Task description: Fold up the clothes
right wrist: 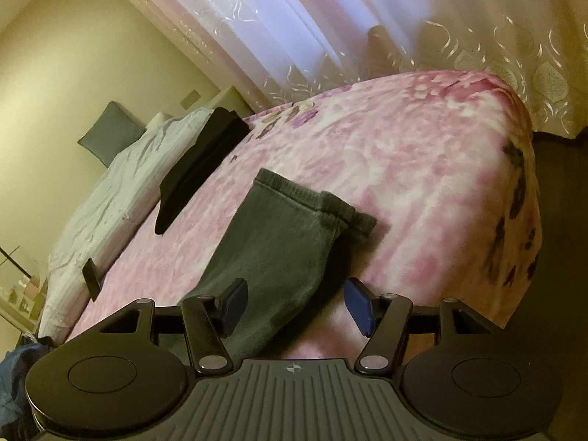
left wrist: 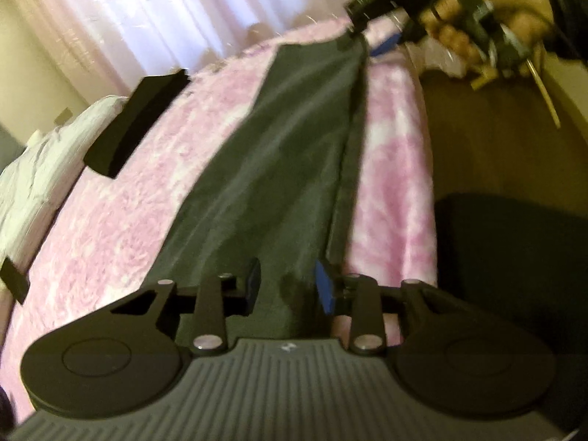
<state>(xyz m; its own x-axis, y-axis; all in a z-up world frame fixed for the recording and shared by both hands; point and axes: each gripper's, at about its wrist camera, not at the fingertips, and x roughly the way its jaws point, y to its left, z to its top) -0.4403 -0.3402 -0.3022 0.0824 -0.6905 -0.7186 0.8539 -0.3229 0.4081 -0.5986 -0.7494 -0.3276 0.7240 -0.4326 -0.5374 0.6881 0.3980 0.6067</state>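
A dark grey-green garment [left wrist: 294,154] lies stretched lengthwise along the near edge of a pink flowered bedspread [left wrist: 128,239]. My left gripper [left wrist: 289,288] sits over its near end. The blue pads stand a little apart, with flat cloth between and under them, and I see no pinch. At the garment's far end a hand holds my right gripper [left wrist: 367,29]. In the right wrist view that gripper [right wrist: 296,307] is open, its fingers either side of the cloth. The garment's ribbed hem [right wrist: 316,205] lies loose on the bedspread [right wrist: 404,154] ahead.
A folded black garment [left wrist: 136,125] [right wrist: 198,169] lies further in on the bed, with a small black item [right wrist: 90,279] near the white bedding [right wrist: 110,198]. Curtains [right wrist: 294,29] hang behind. The bed's edge drops to floor [left wrist: 477,128] and a dark mass [left wrist: 514,264].
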